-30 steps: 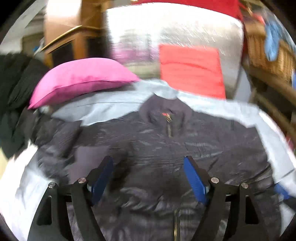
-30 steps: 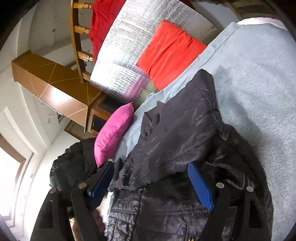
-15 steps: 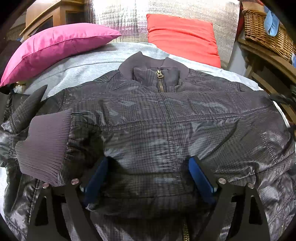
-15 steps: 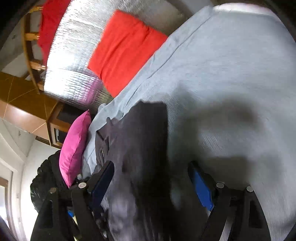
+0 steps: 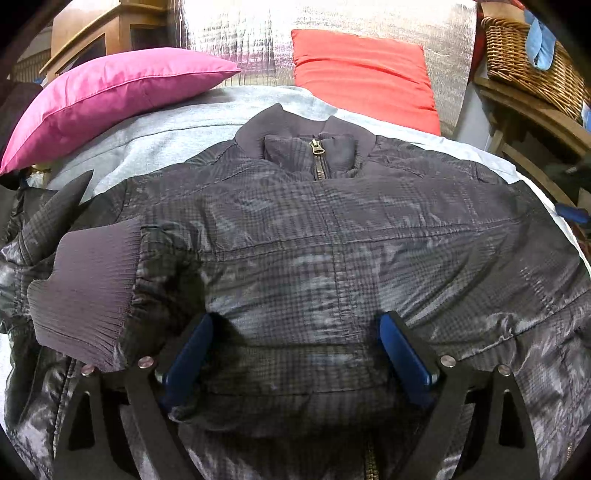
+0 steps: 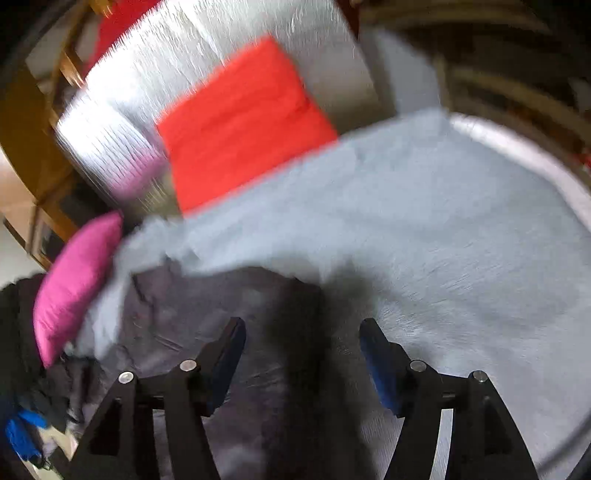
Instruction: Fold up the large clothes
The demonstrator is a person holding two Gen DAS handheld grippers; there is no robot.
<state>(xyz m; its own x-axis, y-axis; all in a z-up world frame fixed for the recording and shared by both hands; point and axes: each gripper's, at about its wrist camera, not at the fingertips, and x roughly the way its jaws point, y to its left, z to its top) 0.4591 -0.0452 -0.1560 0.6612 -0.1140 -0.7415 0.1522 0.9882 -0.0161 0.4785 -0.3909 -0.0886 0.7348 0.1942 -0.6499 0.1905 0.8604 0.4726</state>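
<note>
A dark quilted jacket lies front up on the grey cover, zipper closed and collar at the far side. Its left sleeve is folded across the body, the ribbed cuff lying at the left. My left gripper is open, its jaws spread low over the jacket's lower front. In the blurred right wrist view the jacket's right edge runs between the jaws of my open right gripper, over the grey cover.
A pink pillow lies at the back left and a red cushion leans on a silver quilted backrest. A wicker basket sits on a wooden shelf at the right. Dark clothes are piled at the far left.
My left gripper dropped low over the jacket front and has held still since. My right gripper swung from over the jacket's right side to its right edge, and its jaws narrowed somewhat.
</note>
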